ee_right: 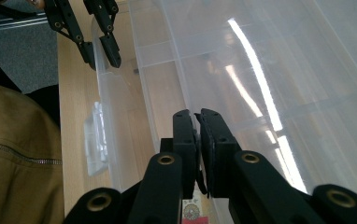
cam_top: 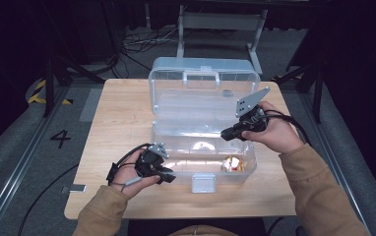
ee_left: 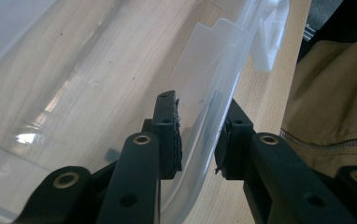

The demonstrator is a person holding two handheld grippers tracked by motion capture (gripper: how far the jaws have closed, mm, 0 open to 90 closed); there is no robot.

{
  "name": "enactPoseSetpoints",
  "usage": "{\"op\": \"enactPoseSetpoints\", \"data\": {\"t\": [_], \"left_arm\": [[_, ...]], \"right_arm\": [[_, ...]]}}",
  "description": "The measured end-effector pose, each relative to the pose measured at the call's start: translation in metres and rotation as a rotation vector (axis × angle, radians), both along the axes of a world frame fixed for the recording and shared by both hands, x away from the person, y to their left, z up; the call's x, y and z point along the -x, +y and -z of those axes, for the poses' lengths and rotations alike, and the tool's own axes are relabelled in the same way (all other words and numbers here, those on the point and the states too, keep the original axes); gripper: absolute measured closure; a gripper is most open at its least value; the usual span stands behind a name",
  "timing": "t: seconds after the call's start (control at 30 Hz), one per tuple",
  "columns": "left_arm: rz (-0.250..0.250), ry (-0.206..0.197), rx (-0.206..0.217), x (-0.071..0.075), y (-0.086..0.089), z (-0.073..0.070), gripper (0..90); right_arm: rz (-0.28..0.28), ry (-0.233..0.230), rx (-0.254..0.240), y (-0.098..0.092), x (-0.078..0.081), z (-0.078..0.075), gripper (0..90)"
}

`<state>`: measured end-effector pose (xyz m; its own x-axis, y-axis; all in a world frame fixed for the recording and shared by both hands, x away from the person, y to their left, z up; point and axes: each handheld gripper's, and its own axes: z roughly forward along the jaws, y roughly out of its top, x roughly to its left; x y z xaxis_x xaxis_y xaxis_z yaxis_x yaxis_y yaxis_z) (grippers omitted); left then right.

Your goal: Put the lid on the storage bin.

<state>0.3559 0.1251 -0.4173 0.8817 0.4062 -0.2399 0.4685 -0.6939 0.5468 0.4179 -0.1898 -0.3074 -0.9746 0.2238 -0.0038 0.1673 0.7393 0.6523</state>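
Left tool (ee_left: pixel 197 140) grips front wall of clear box (cam_top: pixel 176 105), steadying it. Right tool (ee_right: pixel 198 140), closed and empty, hovers over tray; next likely needs opening to pick.

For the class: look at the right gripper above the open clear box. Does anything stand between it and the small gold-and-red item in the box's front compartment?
Nothing visible does. The right gripper, jaws shut, hovers over the clear box; the gold-and-red item lies uncovered below, lid raised behind.

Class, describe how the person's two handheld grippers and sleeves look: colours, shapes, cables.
Both the left gripper and right gripper are black with brass-ringed holes; each carries a grey three-cornered plate and trails a black cable. The sleeves are tan, with a zip.
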Motion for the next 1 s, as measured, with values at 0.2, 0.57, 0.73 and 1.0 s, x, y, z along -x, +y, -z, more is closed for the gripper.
{"op": "enactPoseSetpoints", "data": {"t": [0.2, 0.57, 0.73, 1.0], "left_arm": [[0.0, 0.0, 0.0, 0.0, 0.0, 0.0, 73.2], [0.002, -0.002, 0.003, 0.0, 0.0, 0.0, 73.1], [0.001, -0.001, 0.002, 0.0, 0.0, 0.0, 73.1], [-0.001, -0.001, 0.003, 0.0, 0.0, 0.0, 73.1]], "right_arm": [[-0.002, 0.002, -0.001, 0.0, 0.004, 0.002, 85.3], [-0.015, 0.008, 0.006, 0.001, 0.009, 0.006, 85.4], [-0.019, 0.004, 0.006, 0.001, 0.012, 0.007, 85.6], [-0.025, -0.005, 0.006, 0.001, 0.015, 0.01, 85.7]]}}
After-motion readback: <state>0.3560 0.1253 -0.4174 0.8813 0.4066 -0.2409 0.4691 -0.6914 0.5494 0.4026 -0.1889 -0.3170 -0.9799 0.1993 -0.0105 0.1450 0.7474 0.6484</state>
